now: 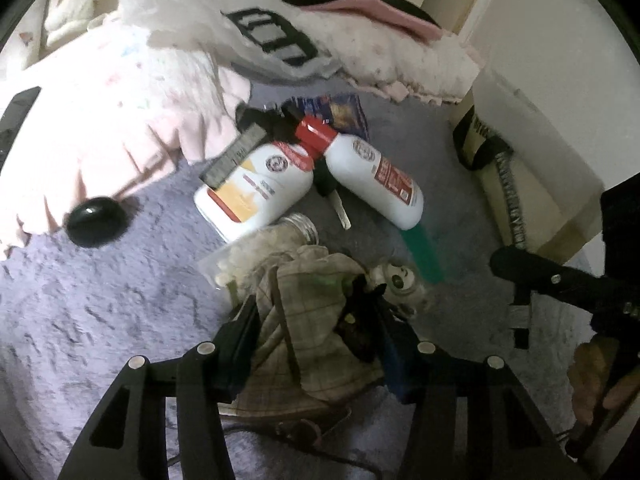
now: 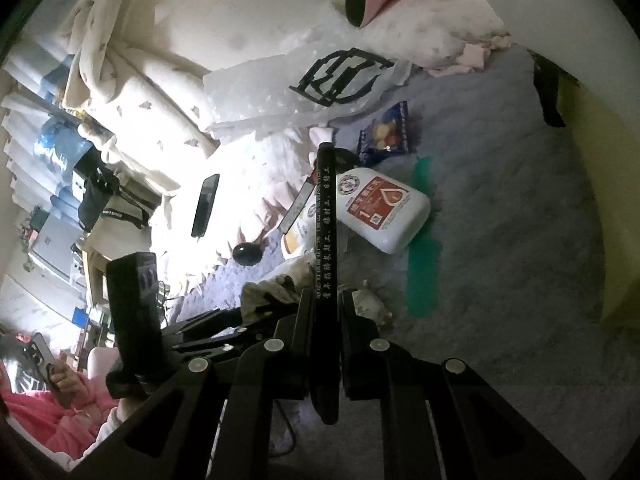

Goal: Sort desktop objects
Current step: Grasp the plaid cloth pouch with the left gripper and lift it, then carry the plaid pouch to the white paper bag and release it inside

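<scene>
Grey-lilac plush fabric [image 1: 100, 300] covers the surface under both tools, with a pale pink frilled blanket [image 1: 120, 120] rumpled along its far left side.

Nearest to the left gripper [image 1: 316, 320], a crumpled checked cloth [image 1: 316, 312] sits between its two fingers, which stand partly apart with the cloth bunched against their inner faces; whether the pads actually press it cannot be told. A small panda toy [image 1: 400, 280] lies just beyond the right finger, touching the cloth's edge. Ahead of the cloth lies a clear jar [image 1: 276, 236] with a threaded neck, on its side. Past that, two white bottles with red caps lie flat, the left bottle [image 1: 260, 188] and the right bottle [image 1: 376, 180] angled so that their caps nearly meet. A strip of green tape [image 1: 424, 252] runs on the fabric beside the right bottle. Off to the left of the fingers, a glossy black egg-shaped object [image 1: 94, 222] rests at the blanket's hem. Farthest out, a blue snack packet [image 1: 340, 114] lies behind the bottle caps, under the edge of a clear plastic bag with a black printed logo [image 1: 272, 36].

The right gripper [image 2: 326, 300] has its fingers drawn together on a long black ruler-like strip [image 2: 326, 220] printed with white characters, which stands out forward between them over the bottles. To its left, a black phone [image 2: 206, 204] lies on the blanket. A person in a pink sleeve [image 2: 60, 412] sits at the lower left edge.
</scene>
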Demonstrator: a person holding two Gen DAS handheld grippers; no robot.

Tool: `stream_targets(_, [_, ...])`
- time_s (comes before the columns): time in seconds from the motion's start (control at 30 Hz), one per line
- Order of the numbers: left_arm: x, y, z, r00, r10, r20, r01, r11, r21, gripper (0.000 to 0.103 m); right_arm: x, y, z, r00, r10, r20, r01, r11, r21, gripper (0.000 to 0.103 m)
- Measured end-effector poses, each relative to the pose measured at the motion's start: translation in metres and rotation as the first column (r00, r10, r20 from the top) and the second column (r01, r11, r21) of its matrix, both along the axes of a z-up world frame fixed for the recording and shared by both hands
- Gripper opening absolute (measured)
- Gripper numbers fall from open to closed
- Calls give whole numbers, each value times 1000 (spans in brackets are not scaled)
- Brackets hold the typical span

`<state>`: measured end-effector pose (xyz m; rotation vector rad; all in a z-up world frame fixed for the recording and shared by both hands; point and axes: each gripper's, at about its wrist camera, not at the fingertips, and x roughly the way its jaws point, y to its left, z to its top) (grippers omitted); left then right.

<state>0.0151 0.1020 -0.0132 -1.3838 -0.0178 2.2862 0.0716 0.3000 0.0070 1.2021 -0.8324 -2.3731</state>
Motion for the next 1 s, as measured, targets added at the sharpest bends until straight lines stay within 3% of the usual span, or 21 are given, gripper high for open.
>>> stream_targets(0.2, [-4, 4, 30, 998, -2, -61, -1, 998, -60, 50, -1, -8, 7, 1000, 14, -5, -14, 1000, 12, 11])
stream_targets(0.6, [-8, 38, 73, 990, -58, -130, 50, 997, -63, 50, -6, -9, 42, 1000, 8, -25, -6, 999, 52, 11])
stream_targets(0.7, [-16, 50, 80, 990, -65, -124, 59, 997, -58, 50, -9, -4, 53, 1000, -5, 12, 4, 999, 48, 11])
stream_targets(1.0, [-46, 110, 119, 986, -126, -110, 123, 992, -36, 50, -20, 41, 121, 990, -138, 5, 138, 990, 10, 11])
